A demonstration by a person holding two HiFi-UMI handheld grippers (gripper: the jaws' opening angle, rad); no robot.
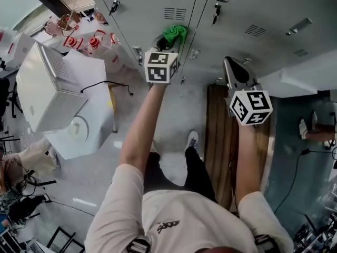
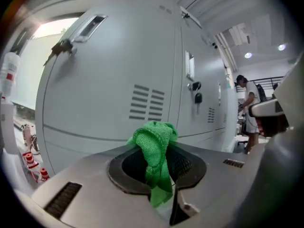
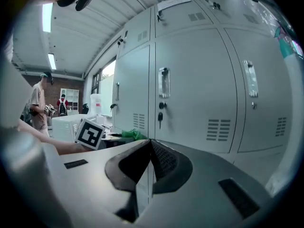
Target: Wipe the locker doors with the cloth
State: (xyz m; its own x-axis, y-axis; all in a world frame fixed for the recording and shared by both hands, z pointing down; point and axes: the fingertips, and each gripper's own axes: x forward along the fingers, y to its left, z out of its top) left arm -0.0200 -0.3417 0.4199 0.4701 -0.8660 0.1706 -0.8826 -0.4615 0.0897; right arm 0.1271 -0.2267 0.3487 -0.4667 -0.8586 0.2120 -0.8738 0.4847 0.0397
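The left tongs (image 2: 159, 163) are clamped on the green cloth (image 2: 154, 141), which bunches up above the jaws while a short tail hangs down between them; the person's left arm is stretched forward and holds the cloth up to the grey locker doors (image 2: 109, 80), just below a set of vent slots (image 2: 147, 102); whether the cloth touches the metal cannot be told. From the head view the cloth sits at the foot of one door, close to the seam with the next one. The right tongs (image 3: 151, 148) have their jaws together with nothing between them; they are held to the right of the left tongs, further back from the lockers, and point at a door with a key (image 3: 160, 117) hanging from its lock. Below the right arm a wooden bench (image 1: 218, 141) runs along the floor beside the lockers; a person (image 2: 248, 108) stands far down the row.
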